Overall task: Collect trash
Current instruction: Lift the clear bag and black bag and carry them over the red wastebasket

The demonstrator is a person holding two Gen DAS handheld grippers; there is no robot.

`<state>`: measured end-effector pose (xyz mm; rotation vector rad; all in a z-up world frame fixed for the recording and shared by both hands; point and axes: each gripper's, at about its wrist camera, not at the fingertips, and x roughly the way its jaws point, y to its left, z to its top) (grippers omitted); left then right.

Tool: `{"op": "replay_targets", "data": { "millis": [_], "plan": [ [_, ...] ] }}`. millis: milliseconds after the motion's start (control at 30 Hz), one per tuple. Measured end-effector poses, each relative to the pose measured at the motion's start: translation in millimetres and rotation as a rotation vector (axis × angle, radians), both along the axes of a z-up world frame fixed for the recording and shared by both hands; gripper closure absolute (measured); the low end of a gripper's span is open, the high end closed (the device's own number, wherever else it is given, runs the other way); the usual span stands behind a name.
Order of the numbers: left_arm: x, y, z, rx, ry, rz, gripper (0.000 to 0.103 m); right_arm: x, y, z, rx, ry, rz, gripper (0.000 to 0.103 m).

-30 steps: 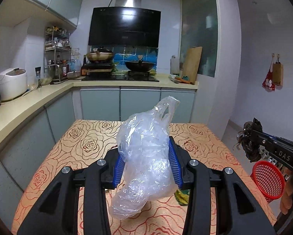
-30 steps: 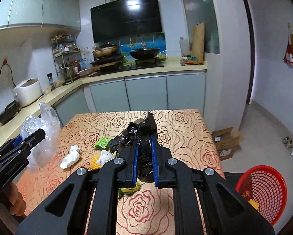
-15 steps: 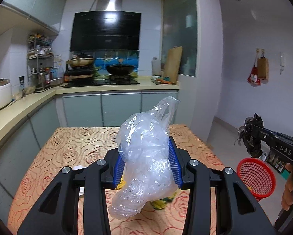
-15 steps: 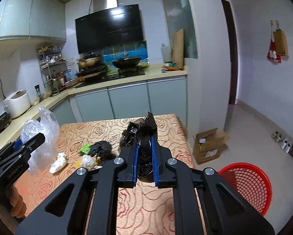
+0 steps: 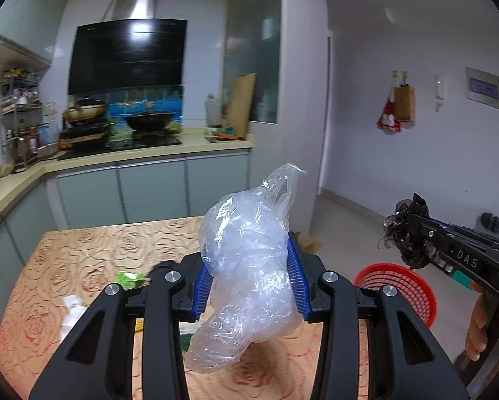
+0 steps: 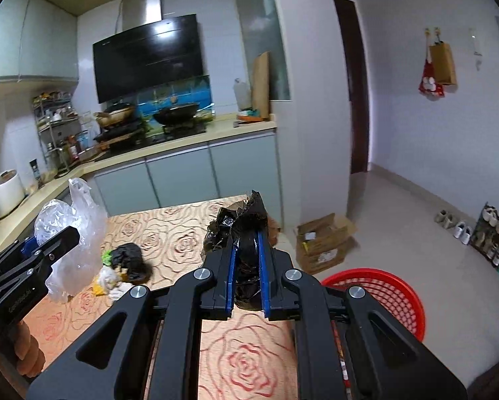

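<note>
The left gripper (image 5: pixel 249 283) pinches a crumpled clear plastic bag (image 5: pixel 249 266) between its blue pads, above the rose-patterned table (image 5: pixel 99 250). The right gripper (image 6: pixel 246 266) clamps a wad of black plastic (image 6: pixel 246 220), jaws nearly together. At 4 o'clock in the right wrist view sits the red basket (image 6: pixel 389 293) on the floor beside the table. More scraps (image 6: pixel 123 266), apparently wrappers and tissue, lie at 9 o'clock on the cloth.

My table (image 6: pixel 169 240) holds a black bag (image 6: pixel 131 261), green wrapper (image 5: pixel 128 278) and white paper (image 5: pixel 71 310); the red basket (image 6: pixel 389 295) sits on the floor (image 6: pixel 399 220).
</note>
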<state>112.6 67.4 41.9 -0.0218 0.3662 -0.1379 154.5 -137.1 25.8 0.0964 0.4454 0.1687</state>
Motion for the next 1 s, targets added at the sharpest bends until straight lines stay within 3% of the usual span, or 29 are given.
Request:
{"op": "replay_targets", "data": {
  "millis": [500,1000],
  "plan": [
    [24,-82,-9,0.01,0.033,-0.201,0.064,-9,-65,-13,0.006,0.02,-0.148,0.091],
    [65,-172,-52,-0.018,0.207,-0.441,0.064,-5,-120,-41,0.022,0.104,-0.271,0.091]
  ]
}}
